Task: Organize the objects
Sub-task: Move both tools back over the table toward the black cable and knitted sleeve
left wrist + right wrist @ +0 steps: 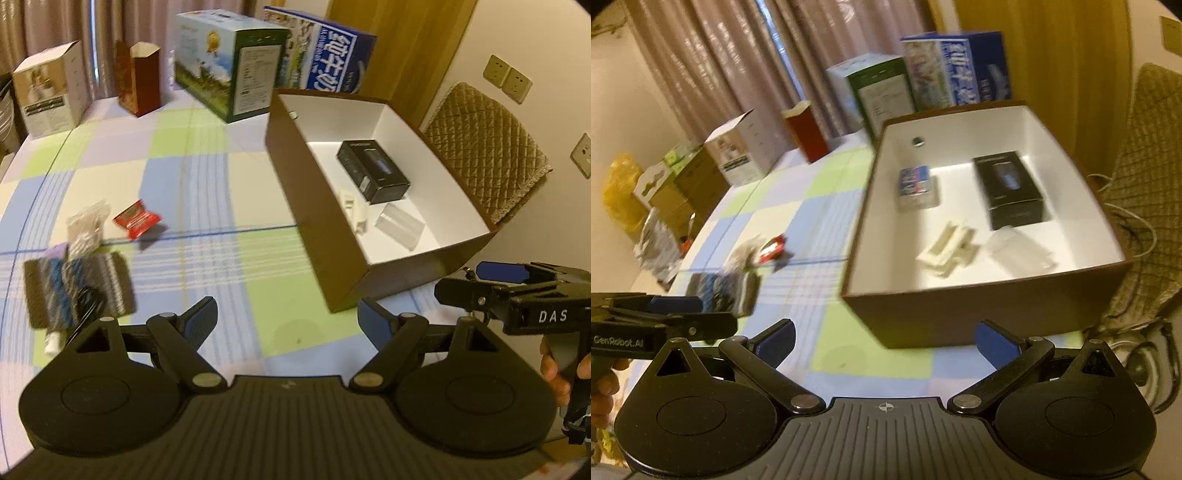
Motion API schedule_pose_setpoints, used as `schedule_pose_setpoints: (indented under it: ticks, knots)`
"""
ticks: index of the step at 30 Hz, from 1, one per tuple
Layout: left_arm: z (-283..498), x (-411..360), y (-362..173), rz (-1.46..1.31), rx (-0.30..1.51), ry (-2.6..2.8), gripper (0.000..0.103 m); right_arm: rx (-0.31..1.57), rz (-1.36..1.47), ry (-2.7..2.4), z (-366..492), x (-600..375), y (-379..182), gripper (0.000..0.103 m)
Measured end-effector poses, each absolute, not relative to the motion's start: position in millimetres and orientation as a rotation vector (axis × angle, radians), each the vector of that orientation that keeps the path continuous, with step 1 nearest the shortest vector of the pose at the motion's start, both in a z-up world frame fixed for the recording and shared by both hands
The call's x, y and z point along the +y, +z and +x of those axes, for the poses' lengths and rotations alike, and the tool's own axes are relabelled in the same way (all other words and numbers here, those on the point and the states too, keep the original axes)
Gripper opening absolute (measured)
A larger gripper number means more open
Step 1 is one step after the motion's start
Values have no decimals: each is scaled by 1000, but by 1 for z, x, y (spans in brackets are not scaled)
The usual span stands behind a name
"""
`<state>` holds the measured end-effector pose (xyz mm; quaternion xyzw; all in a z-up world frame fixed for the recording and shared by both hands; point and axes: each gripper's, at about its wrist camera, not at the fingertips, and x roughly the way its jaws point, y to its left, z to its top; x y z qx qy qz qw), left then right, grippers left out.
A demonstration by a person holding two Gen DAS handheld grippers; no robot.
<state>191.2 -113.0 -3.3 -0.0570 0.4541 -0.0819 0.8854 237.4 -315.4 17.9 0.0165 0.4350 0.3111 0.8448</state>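
Note:
A brown storage box point(317, 229) point(960, 310) with a white inside stands on the checked tablecloth. In it lie a black carton point(373, 171) point(1010, 188), a cream plastic piece point(354, 210) point(947, 249), a clear packet point(400, 223) point(1021, 249) and a blue-red pack point(916, 186). Loose on the cloth are a red wrapper point(136, 219) point(772, 249), a pale crinkly bag point(86, 225) and a striped pouch point(79, 290) point(722, 290). My left gripper point(286, 321) is open over bare cloth. My right gripper point(884, 341) is open before the box's near wall.
Cartons line the table's far edge: a white one point(50, 92), a red open one point(138, 83), a green-blue one point(229, 70) and a blue milk box point(328, 59). A quilted chair back point(487, 147) stands right of the box. Curtains hang behind.

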Motion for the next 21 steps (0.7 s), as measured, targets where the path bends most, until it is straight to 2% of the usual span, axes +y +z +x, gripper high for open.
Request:
schedule_pose_setpoints:
  ticks: [21]
  knots:
    - [139,-13,-23,-188,996,47,80,987,-68,819,204,-208,-14,101]
